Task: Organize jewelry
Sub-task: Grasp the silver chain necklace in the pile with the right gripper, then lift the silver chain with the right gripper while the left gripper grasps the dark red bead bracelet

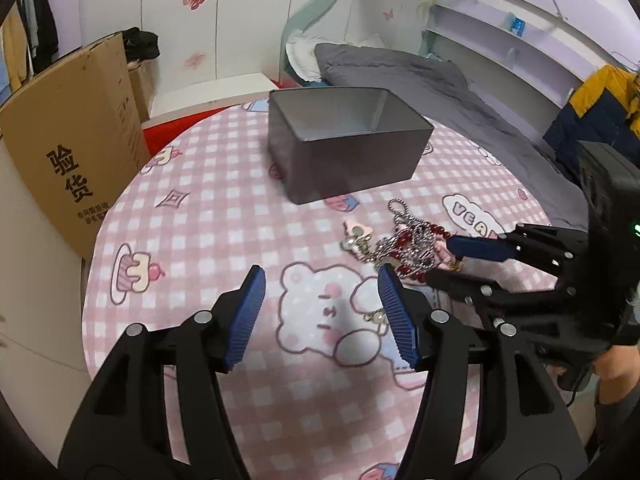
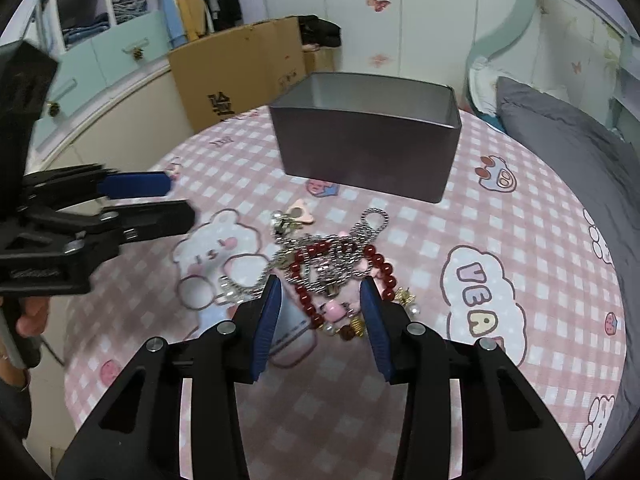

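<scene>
Presently listed: one jewelry pile (image 2: 336,268) of red beads, silver chains and charms, tangled on the pink checked cloth (image 2: 520,208), near the open grey tin (image 2: 368,148). Right gripper (image 2: 322,312): jaws wide, straddling the pile's near edge, gripping nothing. Left gripper (image 1: 320,300): wide, empty, over bare cloth beside the pile. Advice: close low on one strand, lift slowly so tangled pieces separate, then carry it above the tin's rim.
</scene>
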A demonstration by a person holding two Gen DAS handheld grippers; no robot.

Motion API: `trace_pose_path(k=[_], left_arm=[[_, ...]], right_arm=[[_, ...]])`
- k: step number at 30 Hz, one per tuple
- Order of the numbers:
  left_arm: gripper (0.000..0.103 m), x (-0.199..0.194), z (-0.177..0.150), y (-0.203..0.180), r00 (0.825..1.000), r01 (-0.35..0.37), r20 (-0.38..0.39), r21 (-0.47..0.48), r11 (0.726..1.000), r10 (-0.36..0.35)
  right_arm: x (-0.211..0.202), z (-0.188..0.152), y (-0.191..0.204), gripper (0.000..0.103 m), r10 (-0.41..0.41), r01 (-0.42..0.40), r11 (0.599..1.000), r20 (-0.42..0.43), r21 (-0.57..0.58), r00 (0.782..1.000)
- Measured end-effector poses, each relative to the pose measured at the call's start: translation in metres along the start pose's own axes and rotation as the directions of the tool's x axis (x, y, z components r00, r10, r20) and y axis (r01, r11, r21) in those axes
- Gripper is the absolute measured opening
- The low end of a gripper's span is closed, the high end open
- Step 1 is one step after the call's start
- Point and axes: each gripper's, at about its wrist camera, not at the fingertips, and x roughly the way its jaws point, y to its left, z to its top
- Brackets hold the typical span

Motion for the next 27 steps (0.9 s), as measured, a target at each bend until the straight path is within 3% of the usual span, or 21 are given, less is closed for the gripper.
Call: trace_pose_path(k=[7,11,15,27], left_arm=[[0.06,0.005,-0.005,0.005,1.0,0.01,-0.008,-0.006,1.0,-0.01],[0.06,0.008,-0.005,0.002,1.0,0.02,-0.014,0.001,1.0,-0.02],[0.06,0.009,-0.005,0.003,1.0,0.021,-0.017,0.001,1.0,-0.021],[0.06,0.01,-0.002,-0.005,0.998,0.066,-0.017,0.01,0.998,-0.066]], right_arm=[[0.009,0.009,-0.005,0.034,0.006,-0.006,0.999,0.004,0.036,1.0],[0.02,0.012,-0.001,0.014,-0.037,0.037,0.999,-0.009,0.0,0.999],[0.014,0.012,-0.001,0.012,-0.042,0.042,0.999,0.026,-0.005,0.999],[-0.058,0.03,-0.01,0.01,0.047,-0.055,0.998,0.182,0.036,0.982]])
